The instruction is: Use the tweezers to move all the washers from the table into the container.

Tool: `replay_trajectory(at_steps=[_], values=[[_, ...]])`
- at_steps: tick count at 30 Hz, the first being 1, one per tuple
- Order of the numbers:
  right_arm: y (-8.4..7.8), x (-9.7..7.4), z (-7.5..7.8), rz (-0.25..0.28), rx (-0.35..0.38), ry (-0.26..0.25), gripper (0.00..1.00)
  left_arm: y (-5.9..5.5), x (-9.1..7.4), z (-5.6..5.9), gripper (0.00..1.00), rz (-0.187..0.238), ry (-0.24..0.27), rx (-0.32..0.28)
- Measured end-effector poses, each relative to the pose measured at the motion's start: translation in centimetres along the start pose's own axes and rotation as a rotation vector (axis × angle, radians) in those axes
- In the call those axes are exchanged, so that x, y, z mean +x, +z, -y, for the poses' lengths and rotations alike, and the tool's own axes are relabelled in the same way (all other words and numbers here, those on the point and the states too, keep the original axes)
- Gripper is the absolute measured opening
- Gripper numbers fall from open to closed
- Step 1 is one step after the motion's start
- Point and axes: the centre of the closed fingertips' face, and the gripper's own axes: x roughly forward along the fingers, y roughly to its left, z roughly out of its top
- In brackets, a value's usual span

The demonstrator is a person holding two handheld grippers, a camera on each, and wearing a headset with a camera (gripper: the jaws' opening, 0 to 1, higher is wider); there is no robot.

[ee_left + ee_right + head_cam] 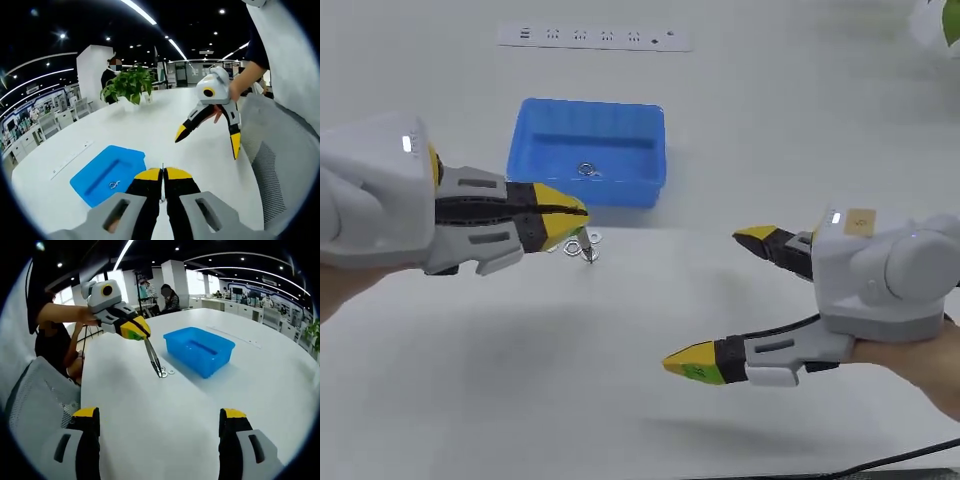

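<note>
In the head view the left claw reaches in from the left edge. Its yellow-tipped jaws are clenched together on thin metal tweezers, whose lower end shows just below them. The right gripper view gives the tweezers' whole length, slanting down from the left claw until their tips touch the white surface among the small silver washers. At least two washers lie there, close together; their exact number cannot be told.

Just behind them stands one blue rectangular plastic container, with a single ring washer on its floor. The left gripper view shows that ring too, and a green potted plant further along the surface. One white power strip lies near the far edge, well apart from the container.

To the right, the right claw hovers with its jaws spread wide and released, grasping nothing. Its own view has the two jaws at opposite sides with bare surface between them. Open surface runs from the washers to the near edge and across to the right claw. A grey mesh chair stands beside the surface's side edge.
</note>
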Motion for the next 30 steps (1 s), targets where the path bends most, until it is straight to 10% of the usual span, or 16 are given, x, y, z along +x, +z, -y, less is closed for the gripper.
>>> replay_trajectory(at_steps=[19,30], values=[[5.0,4.5,0.7,0.004,-0.140,0.100,0.65,-0.2,0.2,-0.7,0.05,-0.097,-0.047,-0.061],[6.2,7.9,-0.9,-0.012,-0.182,0.277,0.38,0.0,0.8,-0.1,0.05,-0.097,-0.095,-0.055]])
